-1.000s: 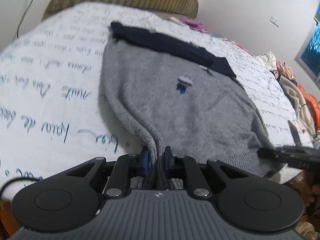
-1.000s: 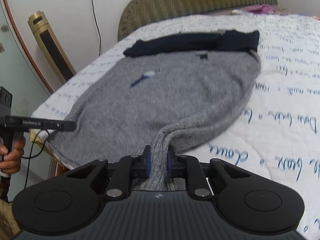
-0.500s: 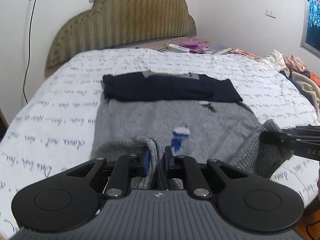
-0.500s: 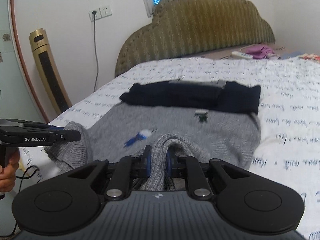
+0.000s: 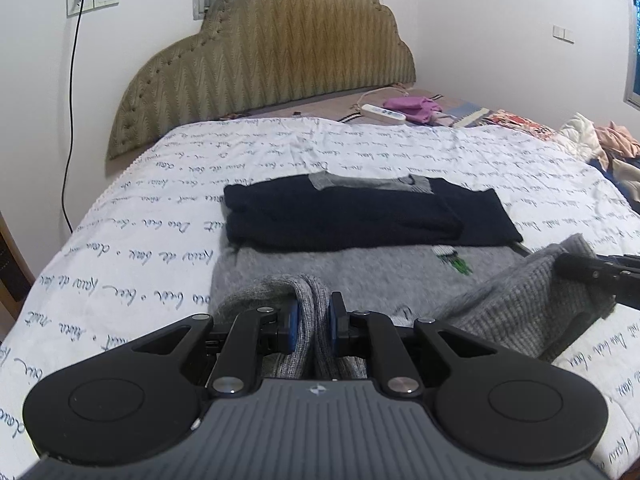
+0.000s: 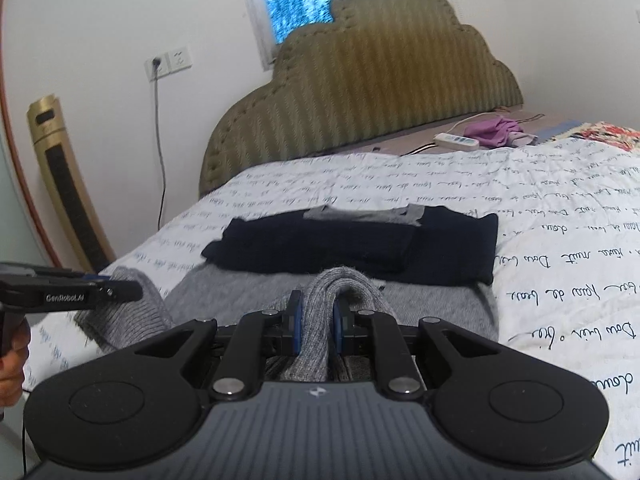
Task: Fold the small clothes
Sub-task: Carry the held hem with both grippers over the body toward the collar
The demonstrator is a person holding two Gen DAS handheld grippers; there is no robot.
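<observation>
The grey sweater [image 5: 360, 264] lies on the bed [image 5: 140, 240], its far end tucked against a folded navy garment [image 5: 360, 212]. It looks a soft, thick knit, limp and fairly light, likely to sag between holds, so the ribbed hem corners are the sensible places to take it. The left gripper [image 5: 312, 320] pinches one bunched corner and the right gripper [image 6: 316, 320] the other, both lifted off the bed. The sweater's long axis seems to run from hem toward the headboard [image 5: 280, 40].
</observation>
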